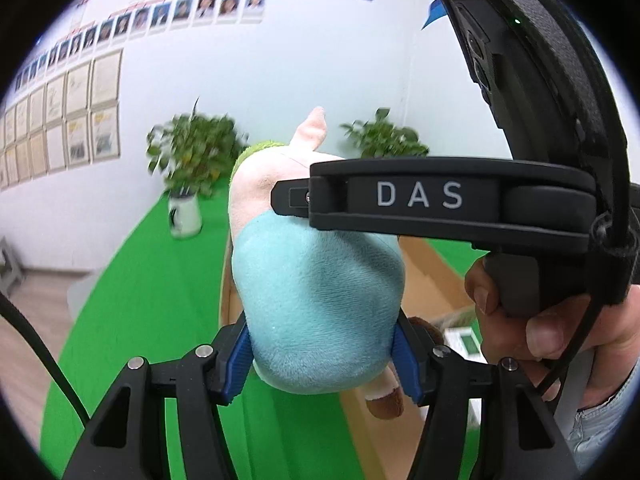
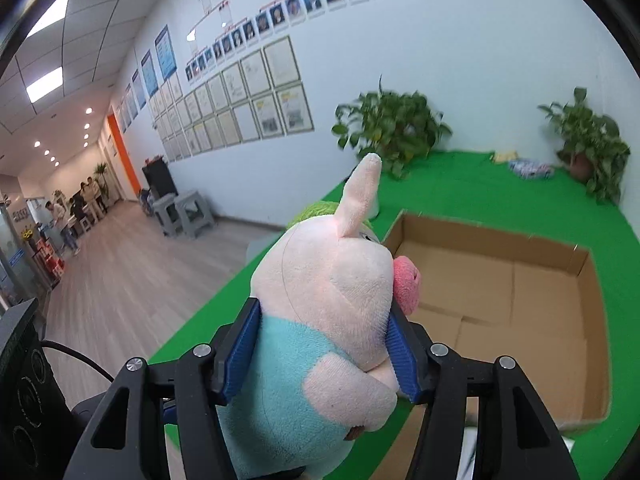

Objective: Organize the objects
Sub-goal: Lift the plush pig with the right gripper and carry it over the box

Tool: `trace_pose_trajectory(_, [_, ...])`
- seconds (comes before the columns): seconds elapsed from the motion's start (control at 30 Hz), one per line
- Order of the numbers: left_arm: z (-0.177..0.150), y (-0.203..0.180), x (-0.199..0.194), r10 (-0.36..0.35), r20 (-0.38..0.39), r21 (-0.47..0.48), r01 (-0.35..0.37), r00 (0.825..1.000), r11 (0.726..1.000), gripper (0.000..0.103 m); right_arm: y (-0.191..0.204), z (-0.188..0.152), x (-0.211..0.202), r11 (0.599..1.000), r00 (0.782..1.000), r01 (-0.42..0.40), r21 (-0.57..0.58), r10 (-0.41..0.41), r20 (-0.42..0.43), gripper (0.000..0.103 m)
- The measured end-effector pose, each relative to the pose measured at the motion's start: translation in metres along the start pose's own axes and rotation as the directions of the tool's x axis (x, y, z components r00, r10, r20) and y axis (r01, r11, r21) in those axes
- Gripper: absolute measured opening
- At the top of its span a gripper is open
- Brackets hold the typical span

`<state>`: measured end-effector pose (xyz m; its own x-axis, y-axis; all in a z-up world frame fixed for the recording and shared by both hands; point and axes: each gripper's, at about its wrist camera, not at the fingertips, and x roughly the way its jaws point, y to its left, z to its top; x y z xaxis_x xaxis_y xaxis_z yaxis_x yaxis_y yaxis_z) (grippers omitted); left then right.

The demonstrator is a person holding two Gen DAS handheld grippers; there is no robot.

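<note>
A plush pig [image 1: 316, 304] with a pink head, green hair and a light blue body is held in the air by both grippers. My left gripper [image 1: 320, 350] is shut on its blue lower body. My right gripper [image 2: 320, 350] is shut on the pig [image 2: 324, 292] at the neck, below its pink snout. The right gripper's black body marked DAS [image 1: 420, 196] crosses the left wrist view above the toy, with the person's hand [image 1: 532, 320] on it. An open cardboard box [image 2: 496, 300] lies on the green table just beyond and right of the pig.
The green cloth table [image 2: 460, 192] carries two potted plants [image 2: 392, 128] [image 2: 588, 148] at the back by the white wall, plus small packets [image 2: 528, 168]. A small white and green box [image 1: 464, 340] lies near the cardboard box. Grey stools [image 2: 184, 212] stand on the floor to the left.
</note>
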<state>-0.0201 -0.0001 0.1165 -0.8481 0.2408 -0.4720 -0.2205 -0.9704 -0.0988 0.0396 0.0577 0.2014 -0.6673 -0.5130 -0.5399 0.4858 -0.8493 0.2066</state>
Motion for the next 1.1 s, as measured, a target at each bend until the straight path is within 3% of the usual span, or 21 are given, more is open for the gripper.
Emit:
trace_pose_trajectory(0.27, [0.06,-0.015,0.021,-0.031,0.057,0.027,0.029,0.998,0.999,0.059,-0.034,0.063,-0.042,0.999,0.994,0.049,0.003,-0.049,0.097,0.057])
trace_pose_trajectory(0.37, [0.061,-0.027,0.017,-0.043,0.067,0.029,0.041,0.997,0.999,0.059,-0.046,0.087,-0.051,0.998,0.992,0.065,0.005,-0.065,0.111,0.056])
trace_pose_trajectory(0.47, [0.063,-0.008,0.054,-0.051,0.064,0.028,0.05,0.997,0.998,0.059,-0.059,0.11,-0.051,0.997,0.99,0.078,0.004,-0.078,0.118,0.056])
trace_pose_trajectory(0.77, [0.081,0.027,0.095,-0.068,0.017,0.007,0.067,0.998,0.998,0.059,-0.095,0.155,0.002,0.996,0.994,0.082,0.039,-0.084,0.072,0.056])
trace_pose_trajectory(1.1, [0.062,0.071,0.106,-0.064,-0.057,-0.034,0.062,0.996,0.997,0.059,-0.101,0.143,0.087,0.996,0.998,0.066,0.059,-0.066,-0.013,0.056])
